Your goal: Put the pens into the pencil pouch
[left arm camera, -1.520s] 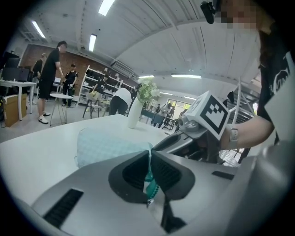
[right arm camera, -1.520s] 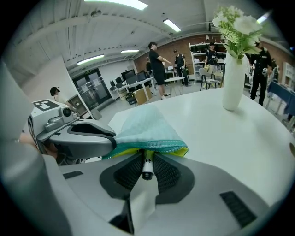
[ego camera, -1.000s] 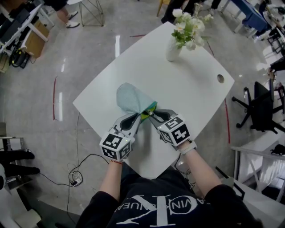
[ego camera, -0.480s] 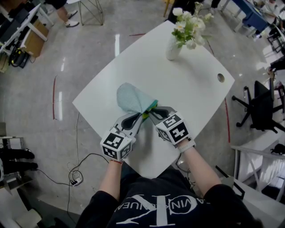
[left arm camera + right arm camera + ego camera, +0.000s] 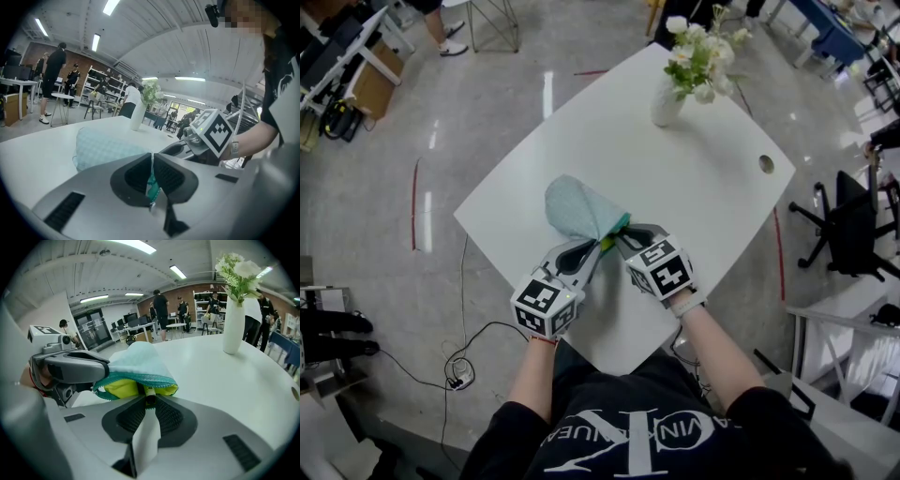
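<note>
Two grippers met at the near end of the pencil pouch, which lay on the white table with its open mouth toward us. On the left, the left gripper had its fingers pressed together on the pouch's teal zipper edge. The fabric was squeezed flat between the pads, and the rest of the pale checked pouch spread out beyond the fingertips, resting on the tabletop. From the right gripper view we saw that same gripper gripping the left corner of the mouth, which gaped open.

Just to its right, the right gripper had just been closing its jaws, and we saw a pen between them. The pads were clamped on its near end, right at the fingertips. The pen pointed straight ahead into the mouth, passing under the upper zipper edge and beside the yellow lining. How far it reached inside we could not tell.

Farther right, at the far side of the table, a white vase of flowers stood upright, well apart from the pouch.
</note>
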Motion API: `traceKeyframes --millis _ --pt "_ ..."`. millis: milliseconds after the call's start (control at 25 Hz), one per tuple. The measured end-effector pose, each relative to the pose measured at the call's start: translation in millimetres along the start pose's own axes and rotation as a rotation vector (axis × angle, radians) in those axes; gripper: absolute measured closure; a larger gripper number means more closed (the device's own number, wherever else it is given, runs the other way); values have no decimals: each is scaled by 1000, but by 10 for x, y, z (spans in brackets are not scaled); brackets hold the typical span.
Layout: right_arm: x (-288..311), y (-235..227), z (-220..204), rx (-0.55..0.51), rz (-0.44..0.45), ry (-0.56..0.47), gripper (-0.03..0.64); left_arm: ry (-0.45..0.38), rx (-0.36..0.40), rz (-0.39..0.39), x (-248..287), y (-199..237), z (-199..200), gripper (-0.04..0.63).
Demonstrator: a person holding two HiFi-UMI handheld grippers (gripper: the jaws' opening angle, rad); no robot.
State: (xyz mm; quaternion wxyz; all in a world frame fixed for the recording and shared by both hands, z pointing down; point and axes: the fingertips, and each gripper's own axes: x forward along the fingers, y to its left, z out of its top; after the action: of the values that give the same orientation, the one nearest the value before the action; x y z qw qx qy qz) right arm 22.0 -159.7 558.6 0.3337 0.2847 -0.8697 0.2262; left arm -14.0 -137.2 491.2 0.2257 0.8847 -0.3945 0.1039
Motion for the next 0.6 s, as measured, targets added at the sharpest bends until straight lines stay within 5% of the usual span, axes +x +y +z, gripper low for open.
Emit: traceKeyframes --millis 280,600 --pt "27 104 -56 -23 23 -4 517 75 60 72 -70 133 -174 574" --pt "-196 150 0 11 52 -89 514 99 21 187 -213 382 -313 572"
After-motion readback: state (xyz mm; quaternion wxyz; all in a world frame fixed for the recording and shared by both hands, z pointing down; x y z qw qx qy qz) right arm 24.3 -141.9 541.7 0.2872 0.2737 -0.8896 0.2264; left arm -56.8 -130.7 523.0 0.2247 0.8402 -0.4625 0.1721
